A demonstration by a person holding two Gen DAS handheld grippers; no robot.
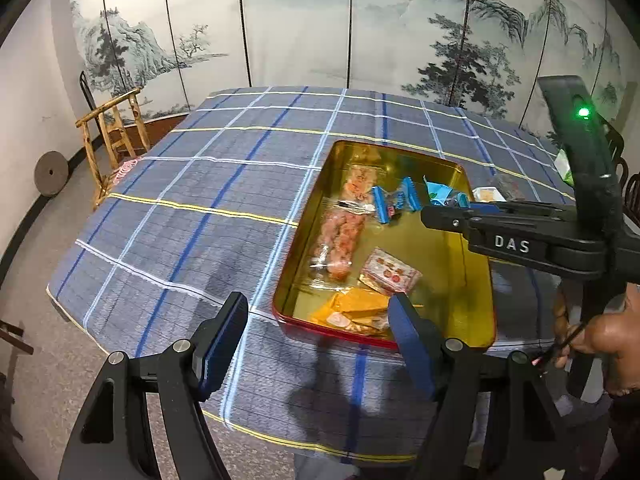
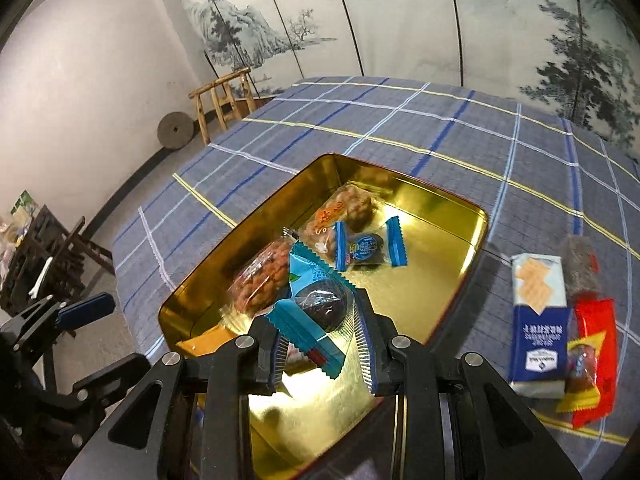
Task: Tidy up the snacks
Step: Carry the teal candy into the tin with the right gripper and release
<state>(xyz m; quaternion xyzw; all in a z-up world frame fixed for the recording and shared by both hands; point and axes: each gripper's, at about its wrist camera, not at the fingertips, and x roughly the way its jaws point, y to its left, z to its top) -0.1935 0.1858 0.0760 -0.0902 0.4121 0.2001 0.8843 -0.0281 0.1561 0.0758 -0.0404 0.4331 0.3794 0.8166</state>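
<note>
Item: gold-lined rectangular metal tin [image 2: 448, 216] with red outer wall, on the blue plaid tablecloth [image 2: 400, 128]; the collecting vessel, already holding several wrapped snacks.

Right gripper [image 2: 320, 344]: jaws clamped on a teal-wrapped dark round pastry [image 2: 316, 304], held over the tin's near end, apparently for dropping in.

Left gripper [image 1: 316, 340]: jaws parted, nothing between them, at the tin's near-left corner.

Outstanding: blue-and-white cracker packet [image 2: 538, 320] and red packet [image 2: 596, 356] on the cloth right of the tin.
</note>
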